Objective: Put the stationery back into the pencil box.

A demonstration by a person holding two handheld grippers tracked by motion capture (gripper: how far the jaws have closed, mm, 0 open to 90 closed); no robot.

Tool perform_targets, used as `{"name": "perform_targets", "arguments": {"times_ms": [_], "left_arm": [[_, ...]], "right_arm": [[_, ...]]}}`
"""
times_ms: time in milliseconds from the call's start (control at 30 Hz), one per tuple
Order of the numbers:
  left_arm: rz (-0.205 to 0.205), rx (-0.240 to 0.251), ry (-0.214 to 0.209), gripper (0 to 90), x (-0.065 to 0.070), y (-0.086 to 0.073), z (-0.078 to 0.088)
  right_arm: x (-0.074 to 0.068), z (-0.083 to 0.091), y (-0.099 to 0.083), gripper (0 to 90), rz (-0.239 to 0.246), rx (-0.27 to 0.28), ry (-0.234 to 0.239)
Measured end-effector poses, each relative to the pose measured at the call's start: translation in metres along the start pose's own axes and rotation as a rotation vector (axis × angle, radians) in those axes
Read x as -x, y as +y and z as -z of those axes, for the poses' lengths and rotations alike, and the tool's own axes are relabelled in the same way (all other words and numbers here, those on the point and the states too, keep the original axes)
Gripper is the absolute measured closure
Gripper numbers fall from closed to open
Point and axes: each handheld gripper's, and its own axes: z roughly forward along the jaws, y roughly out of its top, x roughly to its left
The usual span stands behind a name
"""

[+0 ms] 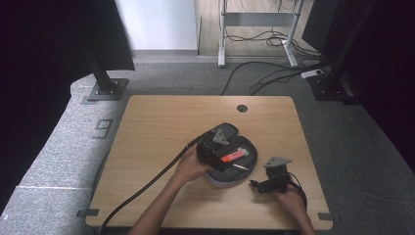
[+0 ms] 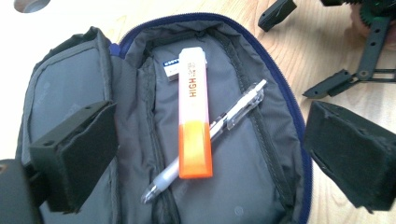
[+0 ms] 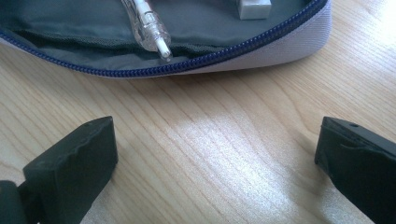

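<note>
Pencil case (image 2: 243, 186) lies unzipped on the wooden table (image 1: 156, 132). Inside the case, an orange and white box (image 2: 194, 116) lies across a clear pen (image 2: 219, 123). Left gripper (image 2: 205, 154) hangs over the case, jaws wide apart. Right gripper (image 3: 215, 154) sits just beside the case, jaws apart too, holding nothing.

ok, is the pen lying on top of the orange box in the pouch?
No. The orange box lies across the pen, which passes underneath it inside the open pouch.
</note>
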Motion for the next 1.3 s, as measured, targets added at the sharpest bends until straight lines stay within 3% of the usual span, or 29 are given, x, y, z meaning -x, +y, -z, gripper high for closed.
{"name": "perform_targets", "arguments": {"times_ms": [133,433,633,1000,1100,1133,1300], "left_arm": [[0.004,-0.002,0.016,0.2,-0.001,-0.005,0.009],[0.035,0.044,0.044,0.0,-0.006,-0.023,0.036],[0.044,0.054,0.083,0.0,-0.010,-0.038,0.053],[0.106,0.059,0.122,0.0,-0.021,-0.084,0.070],[0.110,0.065,0.117,0.0,-0.022,-0.092,0.070],[0.126,0.069,0.115,0.0,-0.023,-0.102,0.070],[0.145,0.079,0.115,0.0,-0.023,-0.123,0.069]], "right_arm": [[0.000,0.000,0.000,0.0,-0.001,0.000,-0.001],[0.000,0.000,0.000,0.0,0.000,-0.001,-0.001],[0.000,0.000,0.000,0.0,-0.001,-0.001,0.000],[0.000,0.000,0.000,0.0,-0.001,-0.002,0.000],[0.000,0.000,0.000,0.0,0.001,-0.001,0.000],[0.000,0.000,0.000,0.0,-0.001,0.000,-0.001],[0.000,0.000,0.000,0.0,0.000,0.000,-0.001]]}}
